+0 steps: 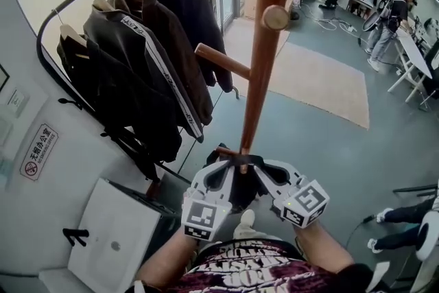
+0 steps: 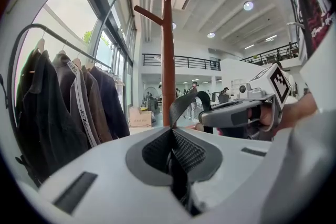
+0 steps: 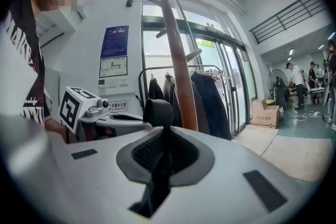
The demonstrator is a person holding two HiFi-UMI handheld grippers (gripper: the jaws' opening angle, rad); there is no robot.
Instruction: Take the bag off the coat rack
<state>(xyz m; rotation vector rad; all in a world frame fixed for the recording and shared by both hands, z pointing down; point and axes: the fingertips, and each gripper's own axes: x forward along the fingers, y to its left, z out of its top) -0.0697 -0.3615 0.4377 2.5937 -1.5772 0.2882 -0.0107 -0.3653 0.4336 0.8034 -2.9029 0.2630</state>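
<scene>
Your printed shirt (image 1: 240, 270) fills the near edge. Just past it, both claws meet at the coat rack (image 1: 264, 44). The left claw (image 2: 172, 152) is clamped tight on the black strap (image 2: 181, 105), and the right claw (image 3: 164, 149) is pinched on the same strap. The dark bag (image 1: 241, 192) hangs between them against the rack's pole. A peg (image 1: 223, 60) juts out higher up. Hung jackets (image 1: 147, 65) crowd in left of the rack, with a white box (image 1: 116, 237) below them. A beige rug (image 1: 322, 82) lies beyond.
</scene>
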